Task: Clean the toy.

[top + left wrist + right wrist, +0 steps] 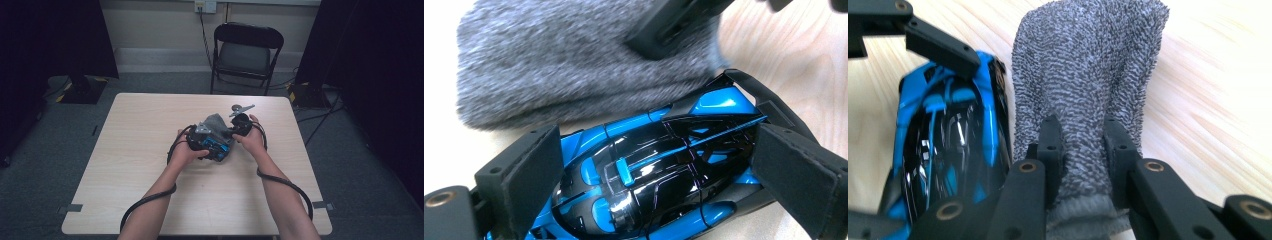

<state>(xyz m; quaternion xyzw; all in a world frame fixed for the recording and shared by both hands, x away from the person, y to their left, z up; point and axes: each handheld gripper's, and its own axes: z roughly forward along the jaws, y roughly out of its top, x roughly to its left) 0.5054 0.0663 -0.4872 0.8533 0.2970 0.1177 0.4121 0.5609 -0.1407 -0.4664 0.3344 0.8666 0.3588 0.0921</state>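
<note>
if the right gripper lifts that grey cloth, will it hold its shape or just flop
Most likely it flops: the grey cloth bunches into soft folds where the right gripper pinches it. Its fuzzy knit surface probably gives the pads good hold, so slipping looks unlikely. It seems light, so it may drag against the blue toy car that it lies beside, held between the left gripper's jaws.

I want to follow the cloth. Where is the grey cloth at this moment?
In the high view the grey cloth lies near the table's middle, just behind the blue and black toy car. The right gripper is shut on its near edge.
</note>
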